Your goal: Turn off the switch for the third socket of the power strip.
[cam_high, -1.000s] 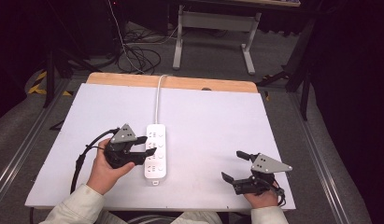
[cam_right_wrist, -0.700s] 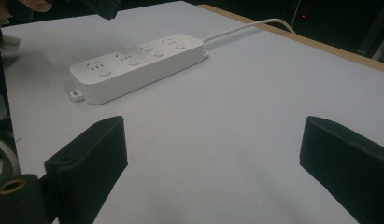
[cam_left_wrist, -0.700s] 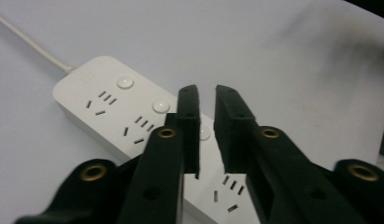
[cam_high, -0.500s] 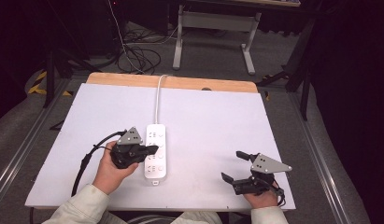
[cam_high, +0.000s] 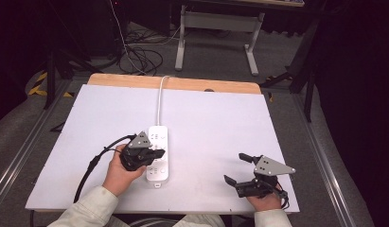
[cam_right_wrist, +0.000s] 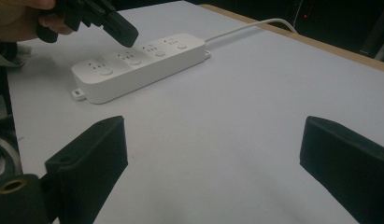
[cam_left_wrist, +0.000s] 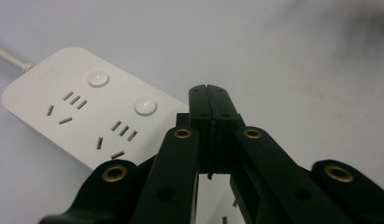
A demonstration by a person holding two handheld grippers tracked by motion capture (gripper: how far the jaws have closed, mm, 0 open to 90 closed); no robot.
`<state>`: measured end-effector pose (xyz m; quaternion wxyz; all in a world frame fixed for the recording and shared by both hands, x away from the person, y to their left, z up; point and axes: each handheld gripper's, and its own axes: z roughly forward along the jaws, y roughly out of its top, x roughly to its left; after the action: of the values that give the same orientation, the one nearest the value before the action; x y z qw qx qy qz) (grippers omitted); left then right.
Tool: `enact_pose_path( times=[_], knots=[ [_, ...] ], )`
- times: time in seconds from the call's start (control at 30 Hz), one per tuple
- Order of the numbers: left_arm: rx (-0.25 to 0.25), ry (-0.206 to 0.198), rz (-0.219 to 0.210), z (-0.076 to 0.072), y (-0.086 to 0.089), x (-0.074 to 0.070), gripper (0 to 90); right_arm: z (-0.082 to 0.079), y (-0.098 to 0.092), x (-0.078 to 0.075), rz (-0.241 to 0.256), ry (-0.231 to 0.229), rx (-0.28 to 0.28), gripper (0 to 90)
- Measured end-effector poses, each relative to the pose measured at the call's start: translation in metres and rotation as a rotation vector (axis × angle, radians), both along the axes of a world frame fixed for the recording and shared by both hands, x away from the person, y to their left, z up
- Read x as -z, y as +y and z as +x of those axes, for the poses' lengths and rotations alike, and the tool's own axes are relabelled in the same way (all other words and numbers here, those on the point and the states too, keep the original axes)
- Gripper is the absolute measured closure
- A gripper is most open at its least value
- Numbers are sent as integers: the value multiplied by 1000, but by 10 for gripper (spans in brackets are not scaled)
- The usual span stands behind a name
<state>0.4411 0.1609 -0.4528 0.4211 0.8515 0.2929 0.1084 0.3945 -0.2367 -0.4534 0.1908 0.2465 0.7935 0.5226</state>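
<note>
A white power strip (cam_high: 157,151) lies lengthwise in the middle of the white table (cam_high: 216,123), its cord (cam_high: 160,99) running to the far edge. Round buttons sit beside its sockets (cam_left_wrist: 98,78). My left gripper (cam_high: 159,153) hovers just over the strip's middle, jaws pressed together with nothing between them; its tips (cam_left_wrist: 209,91) point past the strip's second button (cam_left_wrist: 145,105). My right gripper (cam_high: 237,169) rests near the front right of the table, jaws wide apart and empty. From the right gripper view the strip (cam_right_wrist: 138,63) lies ahead at left with the left gripper (cam_right_wrist: 124,32) above it.
A black cable (cam_high: 95,163) trails from the left gripper across the front left of the table. A wooden strip (cam_high: 182,84) edges the far side. Beyond it stand a metal desk frame (cam_high: 216,28) and loose floor cables (cam_high: 140,52).
My left gripper has shifted right and slightly toward the near end, coming over the power strip's middle. The right gripper has stayed in place.
</note>
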Motion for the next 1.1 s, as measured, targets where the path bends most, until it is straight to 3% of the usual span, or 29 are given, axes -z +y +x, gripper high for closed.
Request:
enact_pose_path(
  times=[0.1, 0.6, 1.1],
  knots=[
    [6, -8, 28, 2, -2, 5, 899, 0, 0, 0, 2, -1, -2, 79],
    [17, -5, 50, 5, -5, 14, 899, -1, 1, 0, 0, -3, -8, 78],
    [11, 32, 11, 10, -3, 19, 900, 0, 1, 0, -6, -2, -7, 78]
  ],
)
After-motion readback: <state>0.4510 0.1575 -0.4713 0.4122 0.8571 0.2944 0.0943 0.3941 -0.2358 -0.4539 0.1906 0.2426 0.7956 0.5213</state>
